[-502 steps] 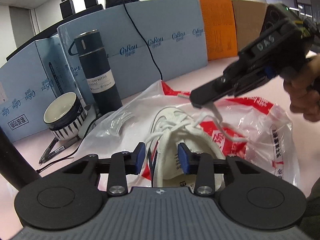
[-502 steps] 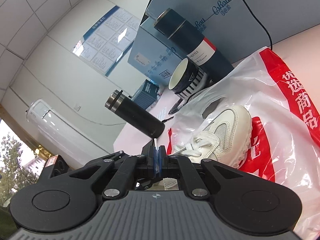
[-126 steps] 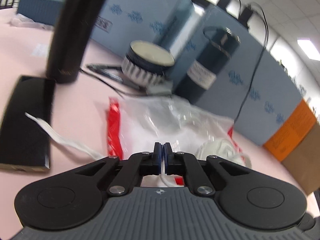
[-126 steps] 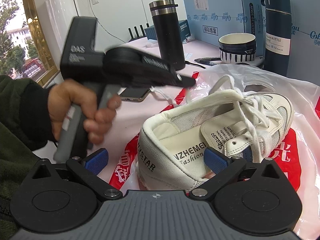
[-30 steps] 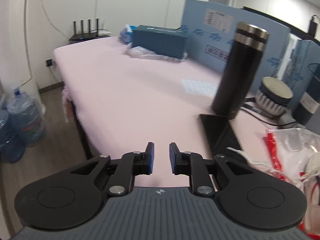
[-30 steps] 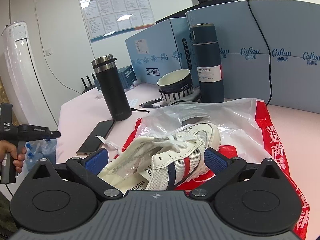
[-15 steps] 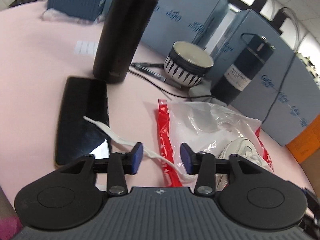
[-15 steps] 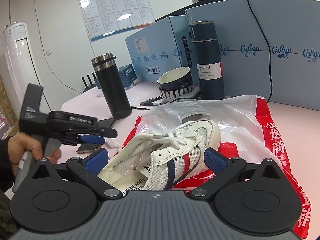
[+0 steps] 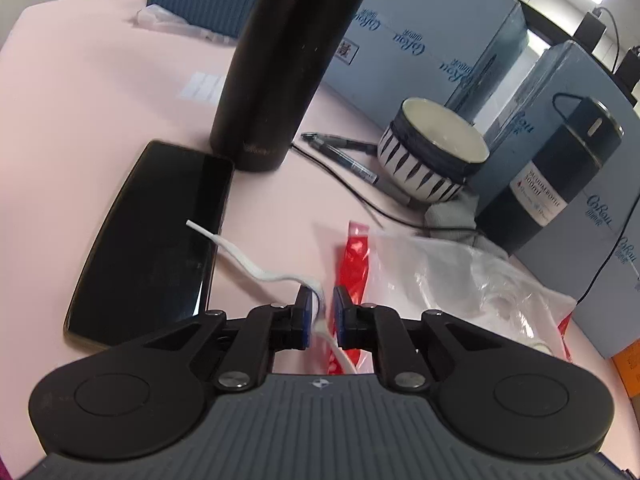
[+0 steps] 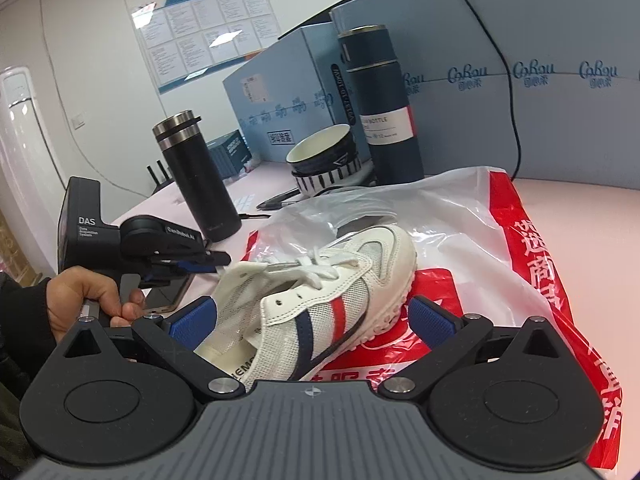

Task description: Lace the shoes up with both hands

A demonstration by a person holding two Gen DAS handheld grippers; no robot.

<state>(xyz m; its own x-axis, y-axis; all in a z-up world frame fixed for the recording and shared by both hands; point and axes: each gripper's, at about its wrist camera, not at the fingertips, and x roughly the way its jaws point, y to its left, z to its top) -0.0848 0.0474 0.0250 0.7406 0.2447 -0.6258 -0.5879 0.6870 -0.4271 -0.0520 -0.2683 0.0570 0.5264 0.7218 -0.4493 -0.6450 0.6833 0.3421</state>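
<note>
Since a second ago the left gripper [image 9: 321, 312] has swung from the bare table edge over to the lace [image 9: 256, 268] beside the phone [image 9: 152, 232]. Its jaws are closing with the lace between them; they look nearly shut, but I can't tell if the pads are biting yet. Right gripper [image 10: 310, 320] hasn't moved: jaws wide apart either side of the shoe [image 10: 320, 300], holding nothing.

Shoe sits on the red-and-white plastic bag [image 10: 540, 280] mid-table [image 9: 80, 100], toe toward the blue boxes. White mesh upper, navy and red side stripes, flat white lace crossed through the lower eyelets, top eyelets looking empty.

Handling, my read: the lace is limp, light and flat, so it'll flop and twist; grip near the stiff tip for threading, not mid-length as now. Free end trails across the phone's corner. Shoe is light and may skid on the slick bag, so brace it at the heel collar or sidewall.
</note>
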